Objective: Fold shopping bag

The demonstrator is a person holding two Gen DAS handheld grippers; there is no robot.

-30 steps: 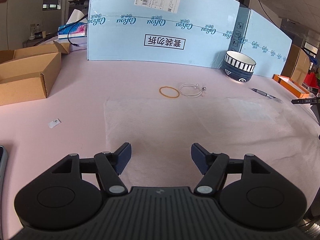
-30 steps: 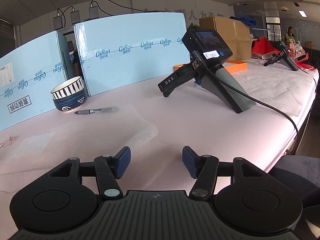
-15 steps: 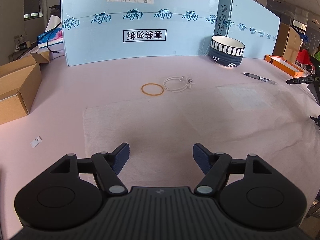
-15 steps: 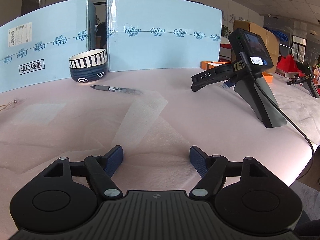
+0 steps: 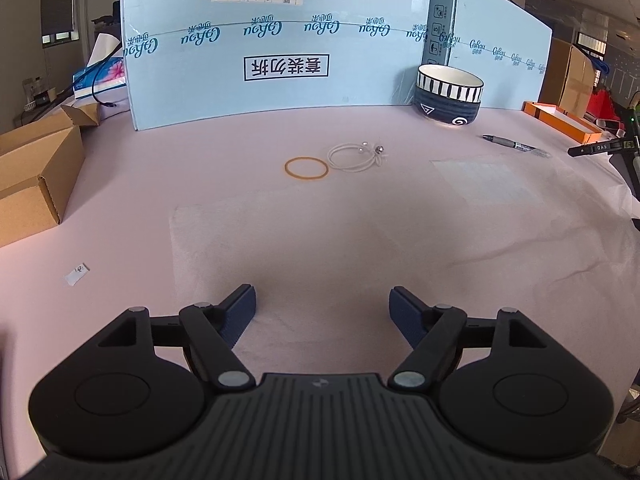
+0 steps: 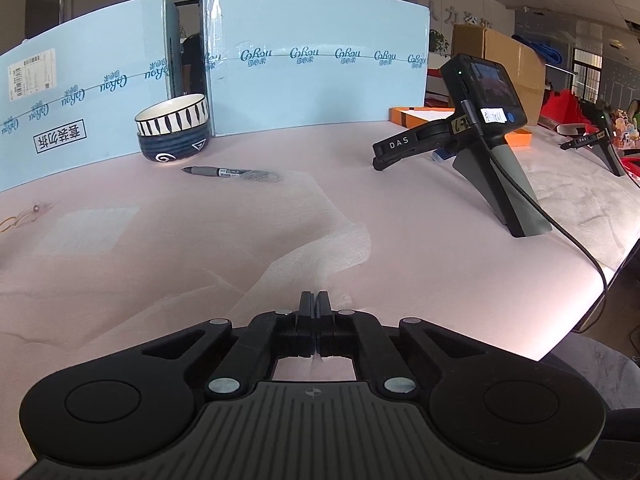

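In the left wrist view, the left gripper (image 5: pixel 322 312) hovered with jaws spread wide over the translucent shopping bag (image 5: pixel 320 232) lying flat on the pink table (image 5: pixel 160 168). In the right wrist view, the right gripper (image 6: pixel 314 304) pinched the bag's near edge, lifting a ridge. That thin film could slip out or crease unevenly if pulled while its far side lay unheld.

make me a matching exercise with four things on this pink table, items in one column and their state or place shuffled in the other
Items
1. translucent white shopping bag
2. left gripper
3. grey pen
4. orange rubber band

States or places
A. lying just in front of the striped blue and white bowl
B. open, above the bag's near edge
C. pinched at one edge by the shut right gripper
D. flat on the table beside the white hair tie with beads

Pairs: 1-C, 2-B, 3-A, 4-D
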